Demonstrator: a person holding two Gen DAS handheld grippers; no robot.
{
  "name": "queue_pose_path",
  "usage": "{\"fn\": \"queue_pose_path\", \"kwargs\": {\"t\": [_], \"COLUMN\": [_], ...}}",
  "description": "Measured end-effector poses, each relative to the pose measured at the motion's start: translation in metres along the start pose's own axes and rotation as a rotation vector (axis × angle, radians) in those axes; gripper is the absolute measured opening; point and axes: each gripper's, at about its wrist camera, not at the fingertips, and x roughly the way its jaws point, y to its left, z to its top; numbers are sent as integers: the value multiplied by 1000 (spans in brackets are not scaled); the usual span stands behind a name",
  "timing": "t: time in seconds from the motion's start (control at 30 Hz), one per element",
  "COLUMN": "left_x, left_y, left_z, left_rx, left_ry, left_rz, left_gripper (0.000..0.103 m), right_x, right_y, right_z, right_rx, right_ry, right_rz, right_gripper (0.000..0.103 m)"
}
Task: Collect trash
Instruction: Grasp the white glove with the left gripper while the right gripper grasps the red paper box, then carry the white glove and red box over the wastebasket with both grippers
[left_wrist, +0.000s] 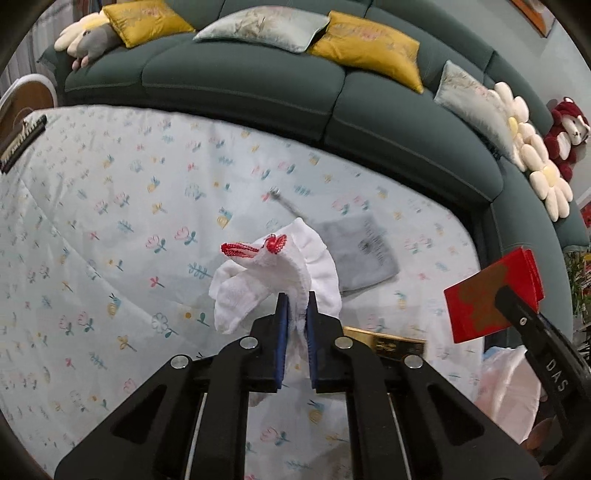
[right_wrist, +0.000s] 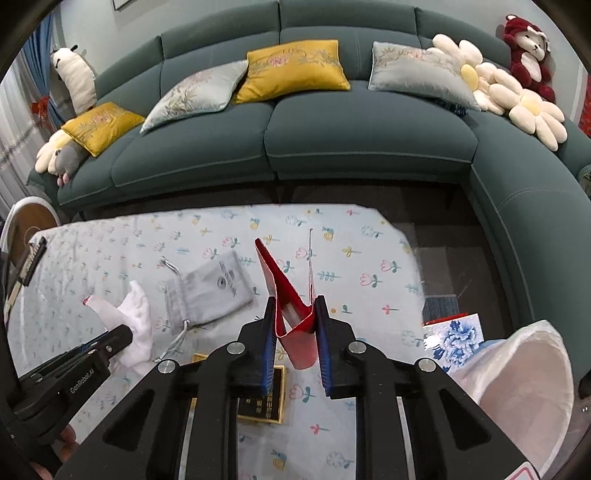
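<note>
Both grippers loaded, lifted off the tabletop (right_wrist: 110, 236).

Left gripper (left_wrist: 295, 314): clamped on a white cloth (left_wrist: 280, 273) with red trim, pinched at a fold so the rest flops over the fingers toward 11 o'clock. Held clear of the floral cover, probably for carrying.

Right gripper (right_wrist: 295, 325): closed on a folded red packet (right_wrist: 291, 314), its open flaps standing up toward 12 o'clock. Grip sits low on the crease, likely to keep the thin card from slipping.

Bin bag (right_wrist: 524, 373): white liner, mouth open, at 4 o'clock in the right wrist view, just off the tabletop edge. Presumably the drop point for both items.

Left on the tabletop: grey pouch (right_wrist: 210, 291) at 10 o'clock, black-and-gold box (right_wrist: 266, 398) under the right gripper.
</note>
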Motion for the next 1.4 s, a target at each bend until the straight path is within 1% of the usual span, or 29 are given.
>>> {"fn": "queue_pose_path", "kwargs": {"t": [0.13,0.27,0.5,0.63,0.83,1.07,1.2,1.4], "left_x": [-24,-50,-79,-87,-91,-89,-85,-74], "left_y": [-17,-42,-93,-127,-176,-231,-252,-278], "left_z": [5,1,-20,-37,-68,-106,-123,-147], "left_rx": [24,55,130,186,277,375,412,458], "left_ry": [-30,-64,-81,-74,-53,-19,7,56], "left_rz": [-21,-50,-98,-126,-161,-195,-210,-234], "left_gripper": [9,9,9,9,9,9,9,10], "right_x": [-27,-54,-96,-119,-143,-159,-164,-167], "right_y": [-8,-21,-52,-81,-127,-181,-209,-237], "right_z": [1,-2,-17,-30,-53,-81,-94,-111], "right_rx": [11,28,60,91,149,224,267,311], "right_ry": [-34,-59,-98,-115,-126,-126,-124,-117], "right_rz": [5,11,0,-21,-56,-103,-126,-148], "right_gripper": [18,18,18,18,19,19,19,19]}}
